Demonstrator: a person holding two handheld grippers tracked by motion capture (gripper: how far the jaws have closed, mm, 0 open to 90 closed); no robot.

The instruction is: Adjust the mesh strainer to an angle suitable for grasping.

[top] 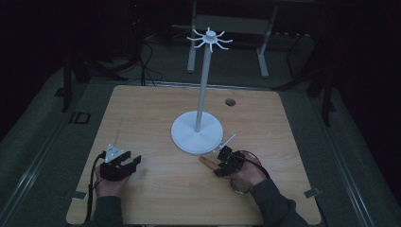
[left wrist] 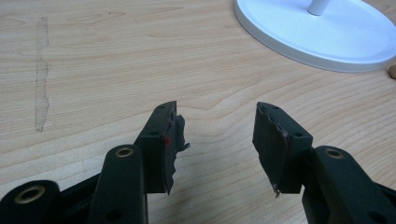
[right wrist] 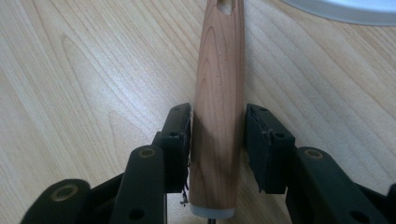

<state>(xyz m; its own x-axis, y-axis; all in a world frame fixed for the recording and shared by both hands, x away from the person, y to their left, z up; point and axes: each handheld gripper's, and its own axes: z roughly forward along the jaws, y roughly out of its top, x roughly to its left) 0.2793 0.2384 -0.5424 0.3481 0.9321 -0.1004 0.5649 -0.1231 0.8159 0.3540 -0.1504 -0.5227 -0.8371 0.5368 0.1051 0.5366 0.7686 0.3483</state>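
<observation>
— Right tongs (right wrist: 218, 144) have a wooden handle (right wrist: 219, 102) between the jaws; the left pad touches it, the right pad stands a hair off. I can't tell if they grip it.

— And your left?

— Left tongs (left wrist: 215, 140) are open and empty, low over the table (left wrist: 102, 74).

— What lies ahead of them?

— A white stand (top: 197, 131), just beyond the handle's far end. Pale wood grain under both tongs, with one scuffed streak (left wrist: 41, 74) off my left jaw. Past the table, the room is dark.

Tapered wooden handle (right wrist: 219, 107) with hanging hole, flat on table, beside white stand base (top: 196, 133).
</observation>
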